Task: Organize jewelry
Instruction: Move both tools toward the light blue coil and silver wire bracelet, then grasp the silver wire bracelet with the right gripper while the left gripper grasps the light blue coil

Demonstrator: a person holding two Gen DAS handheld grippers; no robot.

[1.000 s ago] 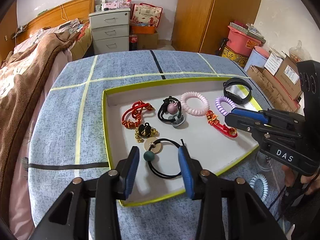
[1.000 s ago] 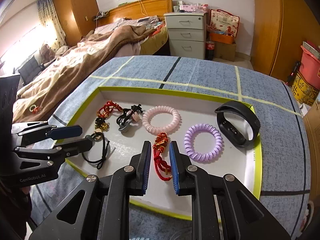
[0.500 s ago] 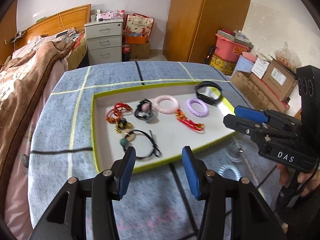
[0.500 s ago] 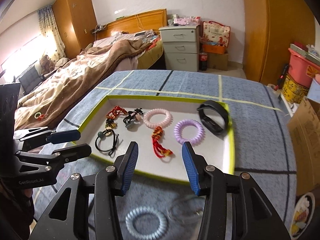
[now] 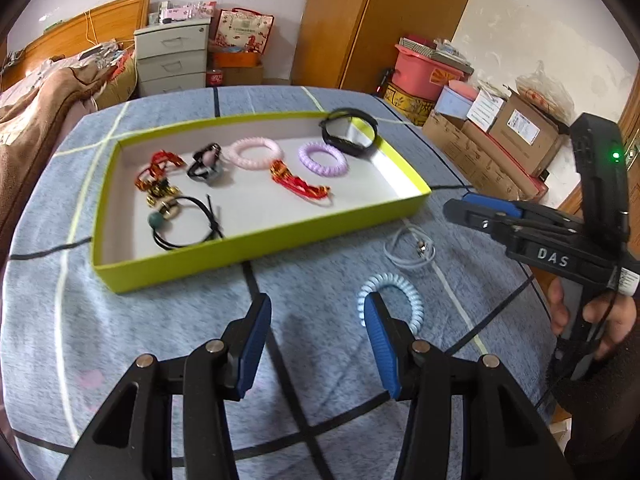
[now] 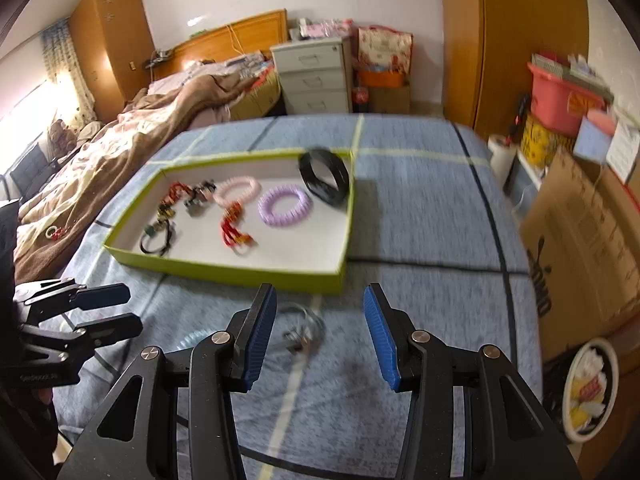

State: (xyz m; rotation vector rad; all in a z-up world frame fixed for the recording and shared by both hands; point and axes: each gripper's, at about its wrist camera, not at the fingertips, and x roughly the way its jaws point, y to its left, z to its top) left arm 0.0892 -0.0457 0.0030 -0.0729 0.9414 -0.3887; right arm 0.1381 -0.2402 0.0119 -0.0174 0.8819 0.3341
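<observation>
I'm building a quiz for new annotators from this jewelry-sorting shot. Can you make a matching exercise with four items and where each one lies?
Things:
1. black wristband
2. light blue coil hair tie
3. black hair tie with a green bead
4. clear bracelet

Places:
A. inside the tray, near corner by its front wall
B. on the blue tablecloth, just behind one blue pad of the left hand-held gripper
C. leaning on the tray's far corner
D. on the tablecloth, between the tray and the coil hair tie

Pairs: 1-C, 2-B, 3-A, 4-D
</observation>
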